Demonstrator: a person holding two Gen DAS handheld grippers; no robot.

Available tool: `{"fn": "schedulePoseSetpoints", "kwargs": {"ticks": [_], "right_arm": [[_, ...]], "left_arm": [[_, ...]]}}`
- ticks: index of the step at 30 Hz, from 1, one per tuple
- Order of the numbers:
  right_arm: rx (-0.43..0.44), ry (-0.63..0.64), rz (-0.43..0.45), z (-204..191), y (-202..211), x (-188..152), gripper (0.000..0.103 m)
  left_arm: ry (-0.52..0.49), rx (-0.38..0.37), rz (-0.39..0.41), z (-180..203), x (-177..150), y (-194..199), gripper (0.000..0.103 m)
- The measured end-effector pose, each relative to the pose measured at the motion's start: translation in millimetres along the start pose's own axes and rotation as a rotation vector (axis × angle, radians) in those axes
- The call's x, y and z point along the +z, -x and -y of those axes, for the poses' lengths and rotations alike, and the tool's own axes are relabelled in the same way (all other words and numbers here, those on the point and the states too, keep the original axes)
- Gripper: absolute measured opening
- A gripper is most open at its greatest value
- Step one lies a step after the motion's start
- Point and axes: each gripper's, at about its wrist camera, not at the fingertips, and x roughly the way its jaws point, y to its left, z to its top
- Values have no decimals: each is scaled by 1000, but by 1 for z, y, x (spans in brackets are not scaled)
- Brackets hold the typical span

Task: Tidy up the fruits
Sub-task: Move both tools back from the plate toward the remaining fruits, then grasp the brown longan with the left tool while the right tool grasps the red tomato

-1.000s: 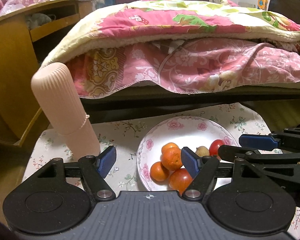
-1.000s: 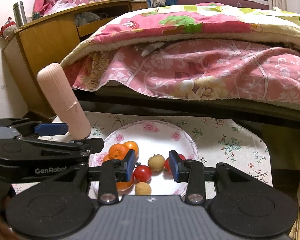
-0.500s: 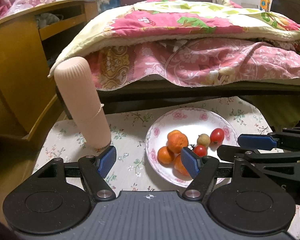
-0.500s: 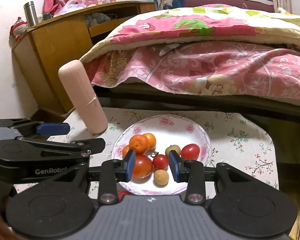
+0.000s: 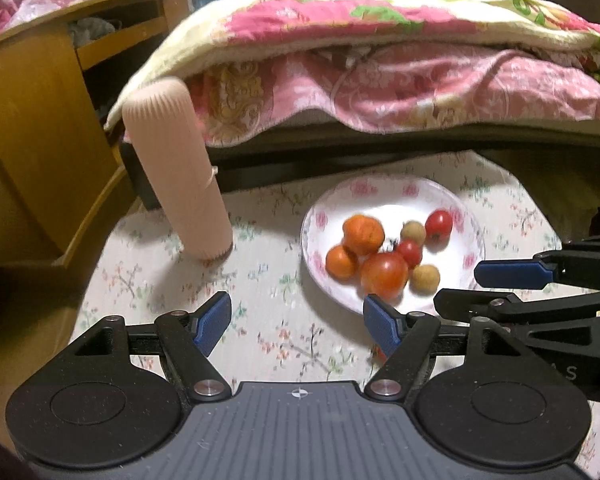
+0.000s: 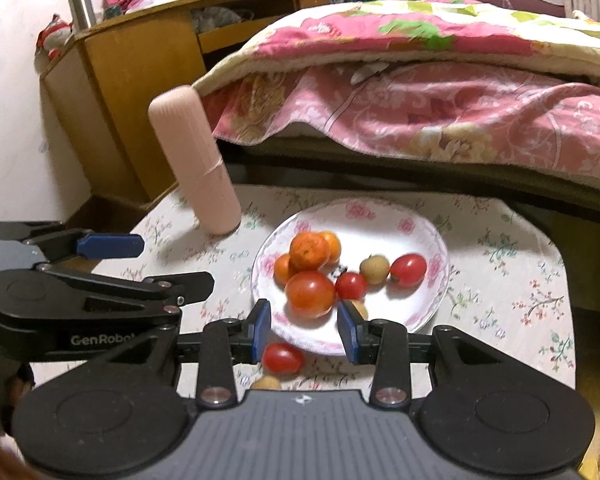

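The left gripper (image 5: 296,322) hangs spread and empty over a flowered tablecloth (image 5: 260,280); the right gripper (image 6: 305,326) gapes narrowly, pinching nothing. Beyond, a round floral plate (image 6: 380,216) holds glossy tomatoes (image 6: 310,294), dimpled oranges (image 6: 309,252) and tan longans (image 6: 374,269). One tomato (image 6: 282,357) lies off the plate, beside a ribbed pink cylinder (image 6: 196,168).

One plate (image 6: 428,312), three oranges (image 6: 309,252), four tomatoes (image 6: 310,294), three longans (image 6: 374,268).

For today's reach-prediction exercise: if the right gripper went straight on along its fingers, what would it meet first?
Probably the large tomato at the near side of the floral plate; it sits centred ahead of the right gripper, whose fingers hold nothing. Depth is uncertain.
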Motion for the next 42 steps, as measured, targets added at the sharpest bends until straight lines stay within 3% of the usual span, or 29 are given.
{"fn": "schedulePoseSetpoints", "kwargs": {"ticks": [5, 13, 23, 25, 29, 32, 35, 42], "right_arm": [[0, 15, -52, -2, -7, -8, 41], [10, -5, -122, 2, -22, -17, 41], [-3, -56, -131, 12, -19, -11, 41], [-5, -57, -140, 14, -20, -11, 41], [-9, -68, -154, 20, -21, -11, 41], [-9, -73, -180, 23, -24, -10, 41], [-16, -67, -190, 22, -26, -8, 41], [-28, -65, -225, 19, -34, -8, 41]], "left_arm": [[3, -25, -43, -10, -14, -6, 84], [-49, -77, -69, -10, -31, -3, 84], [-152, -185, -119, 38, -43, -26, 83], [-152, -192, -129, 43, -42, -33, 80], [-163, -199, -159, 50, -41, -47, 60], [-164, -196, -166, 54, -40, -52, 57], [-146, -205, -172, 52, -38, -56, 47], [-135, -222, -183, 50, -39, -56, 34]]}}
